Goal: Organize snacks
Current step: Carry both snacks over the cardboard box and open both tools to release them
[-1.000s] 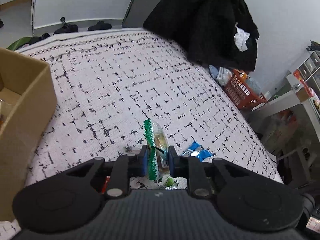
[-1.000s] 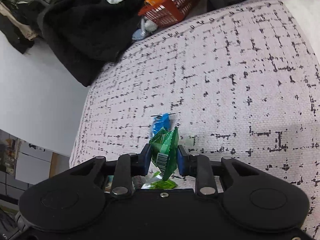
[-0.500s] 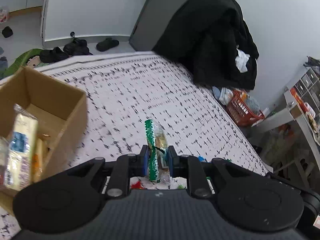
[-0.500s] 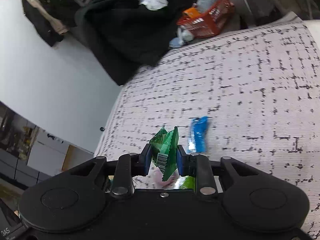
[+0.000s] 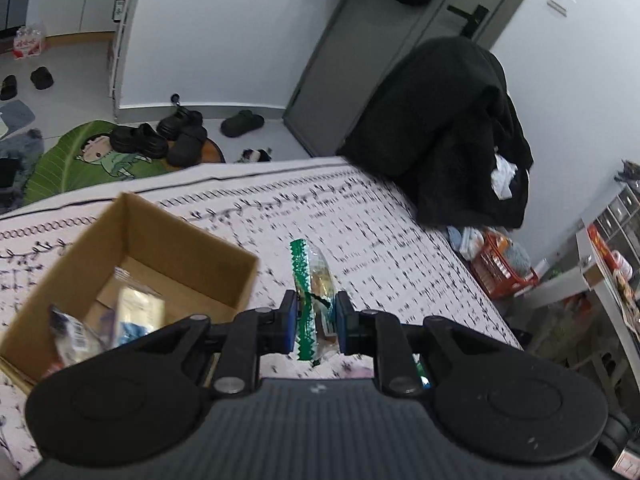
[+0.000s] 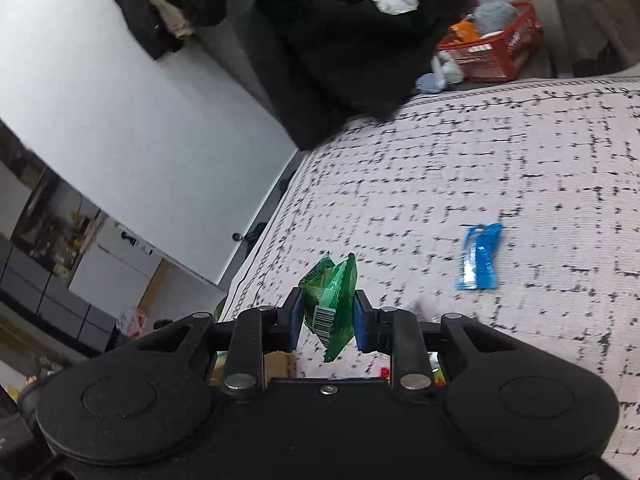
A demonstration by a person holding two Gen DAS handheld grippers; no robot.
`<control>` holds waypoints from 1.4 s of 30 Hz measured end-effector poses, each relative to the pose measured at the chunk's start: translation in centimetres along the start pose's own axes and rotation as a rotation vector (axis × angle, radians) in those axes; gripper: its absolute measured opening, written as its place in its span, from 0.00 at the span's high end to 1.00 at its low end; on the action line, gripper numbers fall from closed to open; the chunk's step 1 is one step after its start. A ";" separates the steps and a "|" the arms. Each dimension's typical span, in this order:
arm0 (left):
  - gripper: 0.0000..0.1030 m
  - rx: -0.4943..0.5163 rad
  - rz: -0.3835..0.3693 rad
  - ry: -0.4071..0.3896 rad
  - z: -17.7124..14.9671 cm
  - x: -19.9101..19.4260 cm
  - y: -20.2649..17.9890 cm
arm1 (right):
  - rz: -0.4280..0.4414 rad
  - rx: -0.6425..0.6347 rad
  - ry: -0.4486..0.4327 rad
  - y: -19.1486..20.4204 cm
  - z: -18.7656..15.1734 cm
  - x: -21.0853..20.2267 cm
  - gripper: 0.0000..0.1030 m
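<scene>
My left gripper [image 5: 316, 326] is shut on a clear snack packet with a green serrated edge [image 5: 310, 284], held upright above the patterned bedspread. To its left stands an open cardboard box [image 5: 168, 240] with several wrapped snacks [image 5: 136, 312] inside. My right gripper [image 6: 325, 324] is shut on a crumpled green packet with a barcode [image 6: 330, 300]. A blue snack wrapper [image 6: 480, 258] lies flat on the bedspread to the right of that gripper. Bits of other wrappers [image 6: 434, 372] peek out under the right gripper.
The bed has a white cover with black marks [image 6: 500, 152]. A black coat [image 5: 448, 132] hangs at its far corner, an orange basket [image 6: 496, 46] sits on the floor behind. Shoes [image 5: 160, 140] and a green mat [image 5: 80, 160] lie past the bed's far edge.
Both grippers have risen and swung left with their packets. The cardboard box has come into fuller view on the left, and the blue wrapper has shifted to the right in the right wrist view.
</scene>
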State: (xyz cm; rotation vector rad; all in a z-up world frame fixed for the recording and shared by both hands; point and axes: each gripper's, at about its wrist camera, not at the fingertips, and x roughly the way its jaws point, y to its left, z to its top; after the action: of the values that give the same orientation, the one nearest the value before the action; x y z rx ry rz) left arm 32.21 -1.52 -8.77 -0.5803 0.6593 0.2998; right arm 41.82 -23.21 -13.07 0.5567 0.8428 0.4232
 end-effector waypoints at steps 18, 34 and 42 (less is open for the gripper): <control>0.82 -0.117 0.049 -0.032 3.6 -2.2 9.2 | 0.027 -0.191 0.026 9.1 -4.3 1.5 0.75; 0.74 -0.170 0.064 0.045 5.1 0.0 13.9 | 0.001 -0.296 0.089 12.9 -6.5 5.2 0.75; 0.63 -0.151 0.081 0.053 5.8 -0.2 14.0 | 0.031 -0.310 0.127 13.5 -6.9 6.6 0.71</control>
State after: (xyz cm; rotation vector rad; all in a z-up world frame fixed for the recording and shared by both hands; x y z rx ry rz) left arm 28.80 13.12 -10.64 -0.7090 0.7165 0.4138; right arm 38.55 -7.00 -12.34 0.2581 0.8700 0.6102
